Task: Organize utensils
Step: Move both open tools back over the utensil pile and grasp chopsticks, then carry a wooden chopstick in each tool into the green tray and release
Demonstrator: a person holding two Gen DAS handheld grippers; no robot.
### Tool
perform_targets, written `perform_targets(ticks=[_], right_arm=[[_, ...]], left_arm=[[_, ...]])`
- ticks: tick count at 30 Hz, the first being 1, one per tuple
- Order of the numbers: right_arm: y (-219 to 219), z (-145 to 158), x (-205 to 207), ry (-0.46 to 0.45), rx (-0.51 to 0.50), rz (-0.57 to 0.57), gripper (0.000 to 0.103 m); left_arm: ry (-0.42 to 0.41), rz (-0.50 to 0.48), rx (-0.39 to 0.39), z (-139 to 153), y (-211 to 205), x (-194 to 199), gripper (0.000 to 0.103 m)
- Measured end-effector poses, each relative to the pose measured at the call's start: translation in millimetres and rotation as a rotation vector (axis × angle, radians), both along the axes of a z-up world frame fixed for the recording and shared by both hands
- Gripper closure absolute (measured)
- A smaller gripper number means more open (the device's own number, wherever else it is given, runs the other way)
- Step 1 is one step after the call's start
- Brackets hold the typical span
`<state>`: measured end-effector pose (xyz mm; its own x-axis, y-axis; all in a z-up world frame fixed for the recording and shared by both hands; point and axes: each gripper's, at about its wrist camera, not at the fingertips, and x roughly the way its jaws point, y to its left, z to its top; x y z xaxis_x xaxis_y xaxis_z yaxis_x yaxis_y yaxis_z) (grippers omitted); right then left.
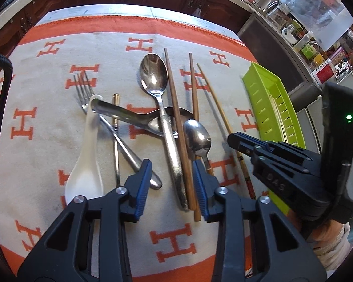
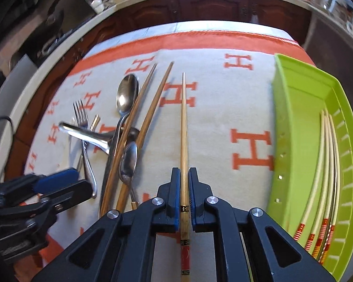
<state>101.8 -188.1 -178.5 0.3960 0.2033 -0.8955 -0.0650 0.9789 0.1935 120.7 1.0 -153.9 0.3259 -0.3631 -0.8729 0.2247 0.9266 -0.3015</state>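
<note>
Loose utensils lie piled on the cloth: a large steel spoon, a fork, a white ceramic spoon, a small spoon and two brown chopsticks. My left gripper stands open, low over the pile; the large spoon's handle and a brown chopstick lie between its jaws, untouched by the pads. My right gripper is shut on a pale bamboo chopstick that points away along the cloth. In the left wrist view the right gripper sits just right of the pile.
A lime green slotted tray lies at the right edge of the cloth and holds several pale chopsticks with red ends. The cloth is cream with orange H marks. A cluttered counter runs behind right; a black cable hangs at left.
</note>
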Motion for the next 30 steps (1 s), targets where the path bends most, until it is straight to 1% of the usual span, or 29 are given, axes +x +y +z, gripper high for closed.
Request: perform_targets(ticks=[2, 4, 10, 21, 26, 30], right_arm=[[-8.6, 5.8, -2.2, -0.008, 0.034, -0.013, 0.097], [-12.7, 10.5, -4.5, -0.017, 0.05, -0.018, 0.097], [-24.0, 18.0, -12.2, -0.032, 0.084, -0.026, 0.097], [-42.0, 17.5, -20.2, -0.033, 0.133, -0.048, 0.097], [-47.7, 17.4, -22.6, -0.034, 0.145, -0.056, 0.097], [-53.5, 18.7, -24.5, -0.038, 0.156, -0.068, 0.097]], left_arm=[[0.003, -0.007, 0.014, -2.7, -6.8, 3.6, 0.077], [0.01, -0.01, 0.025, -5.7, -11.6, 5.3, 0.085], [0.037, -0.01, 0.031, -14.7, -21.6, 14.0, 0.094], [0.015, -0.023, 0.073, -15.7, -37.8, 19.5, 0.095], [0.002, -0.045, 0.088, -14.2, -48.0, 20.0, 0.095], [0.007, -0.048, 0.106, -17.8, -51.3, 21.9, 0.095]])
